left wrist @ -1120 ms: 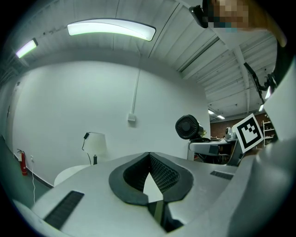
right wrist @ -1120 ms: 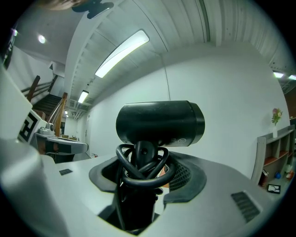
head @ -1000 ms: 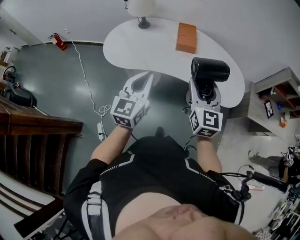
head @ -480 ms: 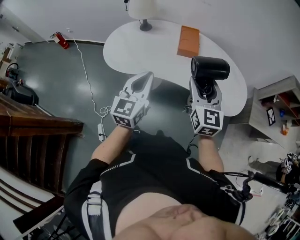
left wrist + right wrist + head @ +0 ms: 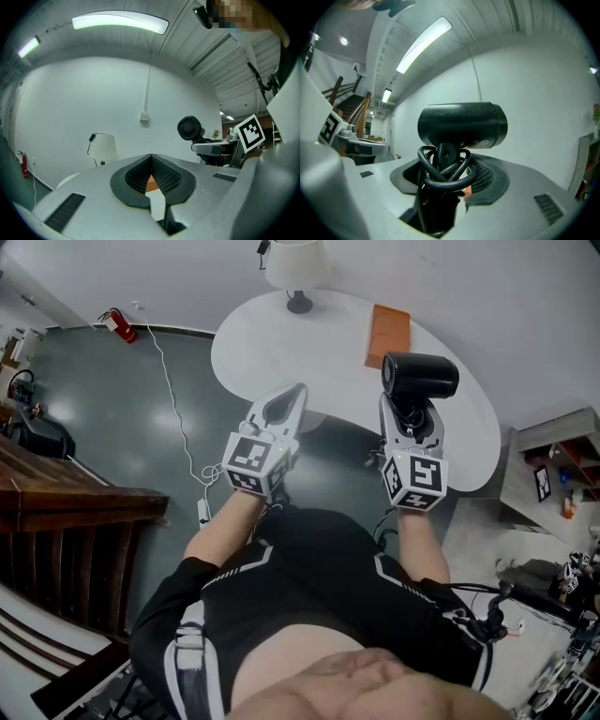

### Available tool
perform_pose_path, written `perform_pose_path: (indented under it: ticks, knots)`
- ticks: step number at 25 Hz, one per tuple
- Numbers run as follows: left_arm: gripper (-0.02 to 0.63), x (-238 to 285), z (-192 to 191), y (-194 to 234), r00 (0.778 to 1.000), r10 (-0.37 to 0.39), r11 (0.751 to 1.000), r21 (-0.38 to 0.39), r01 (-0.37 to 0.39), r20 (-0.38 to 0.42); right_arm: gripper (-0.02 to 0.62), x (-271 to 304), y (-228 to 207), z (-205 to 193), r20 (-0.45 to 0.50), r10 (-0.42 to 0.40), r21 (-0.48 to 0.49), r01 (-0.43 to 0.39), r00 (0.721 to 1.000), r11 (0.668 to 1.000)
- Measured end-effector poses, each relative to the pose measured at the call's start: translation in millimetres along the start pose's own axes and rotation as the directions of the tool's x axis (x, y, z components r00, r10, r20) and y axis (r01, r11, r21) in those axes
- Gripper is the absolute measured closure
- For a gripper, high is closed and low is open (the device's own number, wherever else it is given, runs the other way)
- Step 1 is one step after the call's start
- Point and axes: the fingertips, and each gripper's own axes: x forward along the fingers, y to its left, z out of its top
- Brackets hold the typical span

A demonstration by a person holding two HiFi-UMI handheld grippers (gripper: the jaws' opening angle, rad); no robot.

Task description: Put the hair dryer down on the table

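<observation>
From above, we hold the hair dryer [image 5: 420, 375] upright in our right gripper [image 5: 410, 413], in the air by the near edge of the white table [image 5: 272, 343]. Our left gripper [image 5: 296, 395] hovers alongside. In the left gripper view, its jaws are pressed together on nothing. In the right gripper view, the jaws clamp the hair dryer's cord-wrapped handle.

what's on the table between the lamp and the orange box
Nothing: in the head view the stretch of white oval table between the white-shaded lamp and the flat orange box is bare.
</observation>
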Motion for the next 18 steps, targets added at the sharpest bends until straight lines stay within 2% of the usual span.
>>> perform_pose_path:
  ticks: [10,18]
  knots:
    - [0.575,22,10,76,1.0,0.002,1.0,-0.017,-0.001,0.014,0.333,72,27,9,-0.002,0.001,-0.014,-0.001,1.0,1.0]
    - [0.575,40,14,121,1.0,0.018,1.0,-0.019,-0.018,0.01,0.333,122,39,12,-0.012,0.015,-0.015,-0.015,1.0,1.0]
